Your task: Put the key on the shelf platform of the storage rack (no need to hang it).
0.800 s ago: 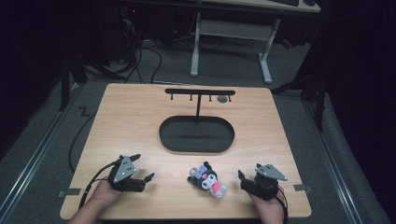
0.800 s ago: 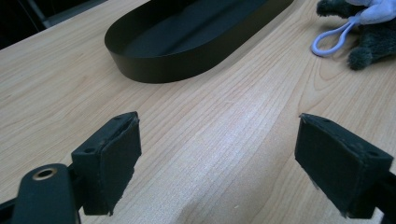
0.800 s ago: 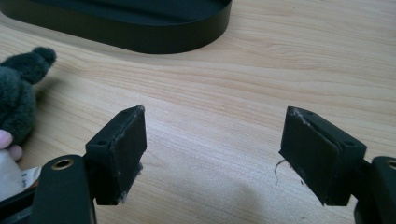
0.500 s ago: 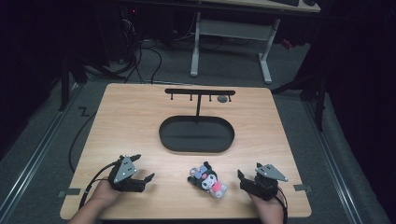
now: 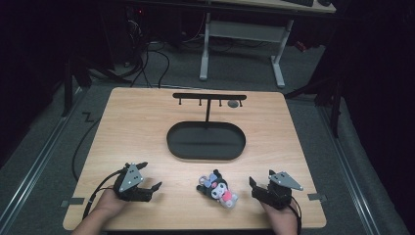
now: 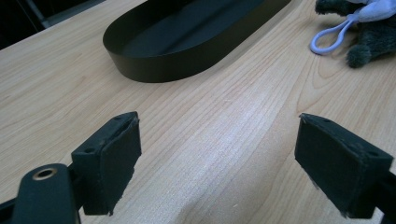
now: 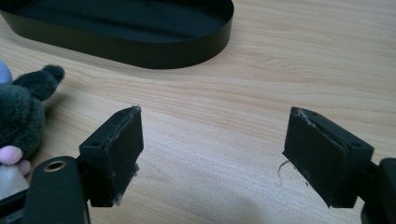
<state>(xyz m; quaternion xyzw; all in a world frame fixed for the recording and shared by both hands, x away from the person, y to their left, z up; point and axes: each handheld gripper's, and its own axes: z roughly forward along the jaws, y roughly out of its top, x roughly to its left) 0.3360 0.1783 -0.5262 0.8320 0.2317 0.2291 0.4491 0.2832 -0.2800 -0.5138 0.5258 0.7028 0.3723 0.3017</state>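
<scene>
A small dark plush toy (image 5: 218, 188) with pink and white parts lies near the table's front edge, between the two grippers. Its dark fur and pale loop (image 6: 327, 39) show at the top right of the left gripper view, and its dark ear (image 7: 28, 109) at the left of the right gripper view. My left gripper (image 5: 148, 182) rests on the wood to the toy's left, open and empty (image 6: 219, 158). My right gripper (image 5: 255, 187) sits to the toy's right, also open with bare wood between its jaws (image 7: 212, 154). A black oval tray (image 5: 206, 141) lies mid-table.
A black T-shaped stand (image 5: 209, 99) with small hooks rises behind the tray, a small round grey thing (image 5: 233, 104) hanging near its right end. The wooden table (image 5: 137, 127) ends just behind the hands. Dark floor, cables and a white desk frame (image 5: 242, 36) lie beyond.
</scene>
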